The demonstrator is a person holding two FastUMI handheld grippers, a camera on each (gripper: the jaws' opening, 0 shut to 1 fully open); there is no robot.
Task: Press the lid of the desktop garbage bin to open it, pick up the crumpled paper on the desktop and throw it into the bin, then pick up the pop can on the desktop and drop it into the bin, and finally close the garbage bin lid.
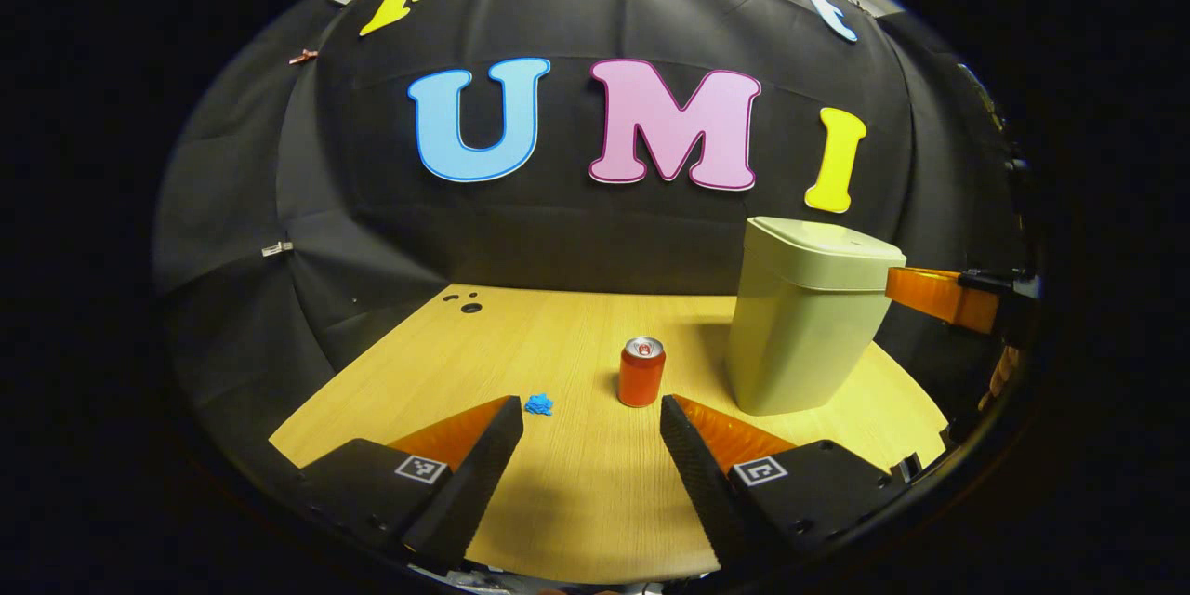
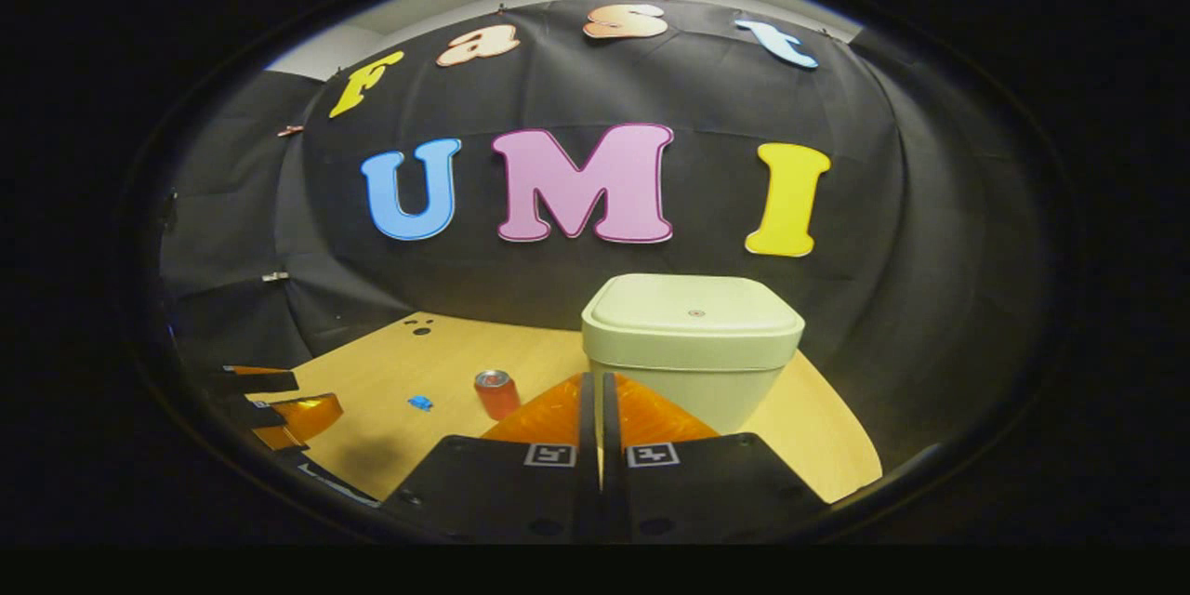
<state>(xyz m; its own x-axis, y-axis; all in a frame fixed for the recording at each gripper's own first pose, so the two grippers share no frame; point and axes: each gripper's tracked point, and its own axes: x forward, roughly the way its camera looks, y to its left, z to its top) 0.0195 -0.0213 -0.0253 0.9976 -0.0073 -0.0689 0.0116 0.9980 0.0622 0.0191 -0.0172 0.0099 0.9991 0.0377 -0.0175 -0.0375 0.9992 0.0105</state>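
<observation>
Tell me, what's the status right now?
Left hand-held gripper open, empty. Right hand-held gripper shut, near bin. Lid down. Paper, can untouched.

The left gripper (image 1: pixel 591 404), nearest in the left gripper view, has two long wedge-shaped fingers (image 1: pixel 456 432) tapering to narrow tips, their inner faces finely ribbed. Each finger sits on a matte black carrier block (image 1: pixel 818 483) with bevelled edges, small round screw recesses (image 1: pixel 376 521) and a square black-and-white coded tag (image 1: pixel 419 469) on top. The right gripper (image 2: pixel 595 378), near in the right gripper view, is built alike: the same tapered wedges, black blocks, one coded tag per side and round recesses along the near edge.
</observation>
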